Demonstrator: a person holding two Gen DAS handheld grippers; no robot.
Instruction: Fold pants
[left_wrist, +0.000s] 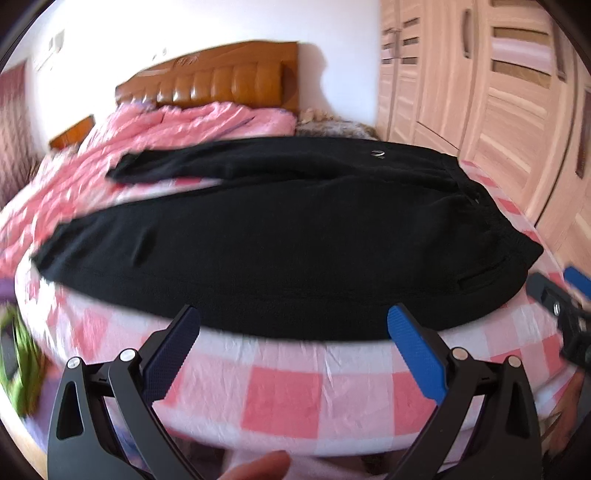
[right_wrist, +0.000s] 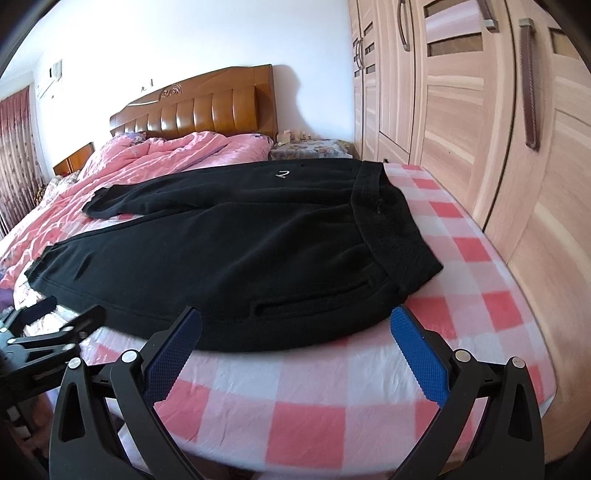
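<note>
Black pants (left_wrist: 295, 236) lie spread flat on the pink-and-white checked bed sheet (left_wrist: 280, 398), waistband to the right, both legs running left. They also show in the right wrist view (right_wrist: 236, 251). My left gripper (left_wrist: 293, 321) is open and empty, just short of the near edge of the near leg. My right gripper (right_wrist: 295, 321) is open and empty, just short of the near hip by the side pocket (right_wrist: 314, 299). The right gripper shows at the right edge of the left wrist view (left_wrist: 561, 302), and the left gripper at the left edge of the right wrist view (right_wrist: 48, 332).
A crumpled pink quilt (right_wrist: 155, 158) lies beyond the pants near the wooden headboard (right_wrist: 199, 107). A light wooden wardrobe (right_wrist: 480, 110) stands close along the bed's right side. A bedside table (right_wrist: 310, 147) stands by the headboard. The checked sheet also shows in the right wrist view (right_wrist: 303, 413).
</note>
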